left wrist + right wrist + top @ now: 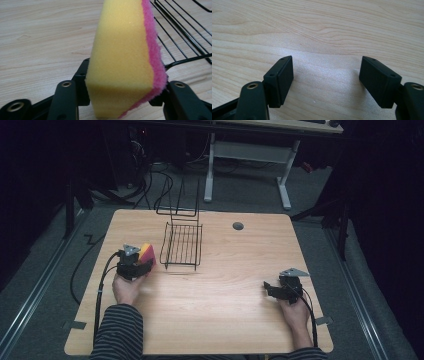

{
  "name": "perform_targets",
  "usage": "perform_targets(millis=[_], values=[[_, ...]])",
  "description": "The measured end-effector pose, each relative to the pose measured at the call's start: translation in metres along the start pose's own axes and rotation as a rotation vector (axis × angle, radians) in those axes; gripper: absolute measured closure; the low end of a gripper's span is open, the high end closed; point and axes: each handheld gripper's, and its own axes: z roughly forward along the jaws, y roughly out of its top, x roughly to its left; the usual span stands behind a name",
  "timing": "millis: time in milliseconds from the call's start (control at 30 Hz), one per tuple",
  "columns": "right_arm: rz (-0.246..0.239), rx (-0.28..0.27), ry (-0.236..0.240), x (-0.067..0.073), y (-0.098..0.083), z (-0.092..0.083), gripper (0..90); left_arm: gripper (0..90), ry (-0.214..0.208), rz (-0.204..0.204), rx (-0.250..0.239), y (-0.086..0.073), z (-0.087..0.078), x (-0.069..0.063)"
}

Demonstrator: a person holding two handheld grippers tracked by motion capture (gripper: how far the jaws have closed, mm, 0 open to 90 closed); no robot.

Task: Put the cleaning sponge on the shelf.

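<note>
So the left gripper (141,266) is clamped on a yellow sponge with a pink scrub side (125,60), holding it on edge just beside the black wire rack (182,245). The right gripper (325,80) sits well apart over the bare wooden table (225,290), jaws wide with nothing between them.

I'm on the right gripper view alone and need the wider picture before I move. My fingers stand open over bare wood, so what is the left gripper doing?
Observer: The left gripper has a sponge, yellow with a pink face, pressed upright between its fingers.
Operator: Anything close to it that I should know about?
Observer: A black wire rack lies just right of the sponge in the high view, farther up the table, with nothing in it.
</note>
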Motion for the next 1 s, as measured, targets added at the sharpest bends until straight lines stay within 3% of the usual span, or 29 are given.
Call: perform_targets(millis=[267,600,1000], values=[[0.003,0.001,0.001,0.0,0.0,0.0,27.9,59.4,-0.004,0.002,0.001,0.0,-0.002,0.001],[0.003,0.001,0.001,0.0,0.0,0.0,27.9,60.8,-0.005,0.038,-0.027,0.001,-0.012,-0.002],[0.003,0.001,0.001,0.0,0.0,0.0,27.9,61.0,-0.019,0.044,-0.068,0.005,-0.027,-0.006]])
